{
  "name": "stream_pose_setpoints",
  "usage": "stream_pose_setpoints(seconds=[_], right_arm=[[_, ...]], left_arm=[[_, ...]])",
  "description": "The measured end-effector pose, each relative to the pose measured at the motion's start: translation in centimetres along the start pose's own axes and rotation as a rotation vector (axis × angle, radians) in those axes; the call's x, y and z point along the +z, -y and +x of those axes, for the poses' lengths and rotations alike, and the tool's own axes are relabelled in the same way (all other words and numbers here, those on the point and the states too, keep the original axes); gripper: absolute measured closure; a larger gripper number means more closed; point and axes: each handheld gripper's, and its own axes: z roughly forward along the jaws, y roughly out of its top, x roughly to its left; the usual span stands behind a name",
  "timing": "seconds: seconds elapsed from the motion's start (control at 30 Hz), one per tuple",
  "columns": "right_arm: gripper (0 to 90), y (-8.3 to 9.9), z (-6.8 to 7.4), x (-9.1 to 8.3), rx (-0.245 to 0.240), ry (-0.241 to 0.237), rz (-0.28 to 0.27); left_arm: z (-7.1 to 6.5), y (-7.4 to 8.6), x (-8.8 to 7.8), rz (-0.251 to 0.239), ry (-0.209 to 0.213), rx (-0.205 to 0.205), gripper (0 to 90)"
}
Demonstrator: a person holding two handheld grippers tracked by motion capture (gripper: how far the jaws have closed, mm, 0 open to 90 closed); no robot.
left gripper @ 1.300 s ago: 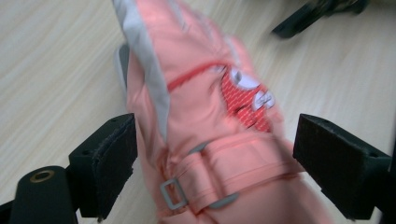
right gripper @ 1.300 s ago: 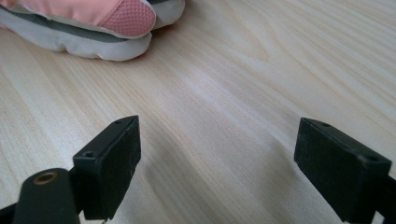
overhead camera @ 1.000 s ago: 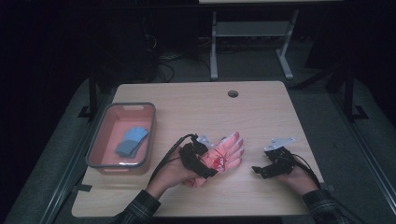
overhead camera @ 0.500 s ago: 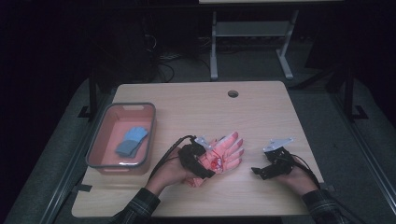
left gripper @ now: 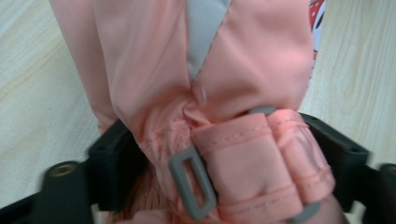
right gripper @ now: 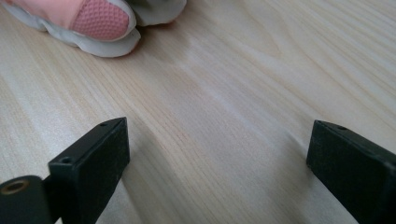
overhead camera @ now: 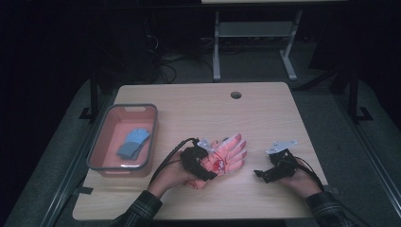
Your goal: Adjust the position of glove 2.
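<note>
While the left gripper (left gripper: 205,154), jaws just closing, pinches the pink glove (overhead camera: 222,158) at its bunched cuff, the strap may slip free; right gripper (right gripper: 215,163) spread, idle beside its fingertips.

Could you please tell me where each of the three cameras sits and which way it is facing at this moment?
High view: above the person's side, looking forward and down on the wooden table; both forearms, left tool and right tool show.
Left gripper view: rides the left tool, looking along its jaws, which flank the pink glove at its strapped cuff.
Right gripper view: rides the right tool, low over the tabletop, jaws apart.
Shared: the glove's fingertips appear there too.
</note>
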Motion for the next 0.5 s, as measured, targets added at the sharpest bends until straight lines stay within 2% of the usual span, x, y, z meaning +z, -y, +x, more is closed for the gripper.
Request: stream_pose_setpoints(seconds=[0.17, 0.23, 0.27, 0.37, 0.5], right_arm=[[3.4, 0.2, 0.0, 0.2, 0.002, -0.012, -0.017], [2.7, 0.3, -0.1, 0.2, 0.004, -0.02, -0.023], [2.6, 0.3, -0.1, 0.3, 0.007, -0.021, -0.03], [2.4, 0.4, -0.1, 0.3, 0.005, -0.023, -0.038], [2.2, 0.5, -0.1, 0.4, 0.002, -0.023, -0.056]], left_arm=[[0.0, 0.0, -0.3, -0.003, 0.037, 0.009, 46.7], [0.1, 0.0, -0.5, -0.003, 0.065, 0.019, 58.2], [0.1, 0.0, -0.5, -0.001, 0.074, 0.024, 61.3], [0.3, -0.3, -0.9, 0.006, 0.084, 0.022, 65.8], [0.3, -0.5, -1.6, -0.021, 0.085, 0.012, 68.2]])
